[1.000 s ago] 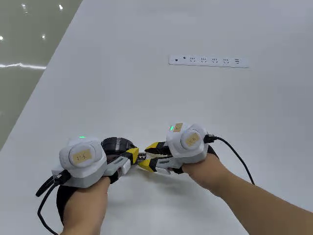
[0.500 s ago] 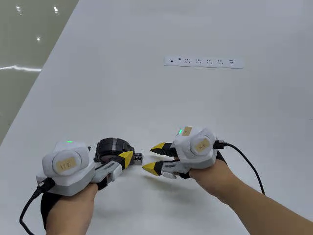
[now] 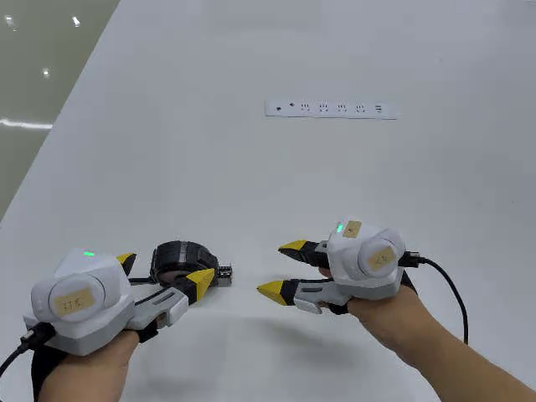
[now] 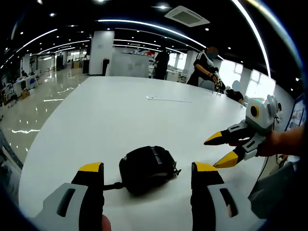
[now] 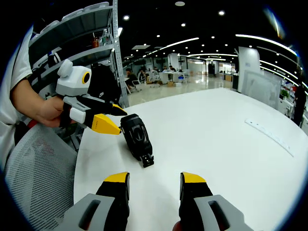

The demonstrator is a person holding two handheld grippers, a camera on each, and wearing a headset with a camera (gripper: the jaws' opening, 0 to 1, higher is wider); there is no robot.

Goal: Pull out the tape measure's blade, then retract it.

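Tape measure (image 3: pixel 182 261): black case flat on white table (image 3: pixel 335 184), at 7 o'clock in head view, blade hook (image 3: pixel 224 270) at the case mouth. Left gripper (image 3: pixel 163 272) spread wide, jaws flanking the case with gaps. Right gripper (image 3: pixel 281 268) at 3 o'clock of it, spread too, apart from the hook. Power strip (image 3: pixel 329 109) at 12 o'clock

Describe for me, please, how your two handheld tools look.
Both the left tool and right tool have rounded white housings, dark jaws with yellow tips, a tan label, a green light and a black cable. Forearms are bare.
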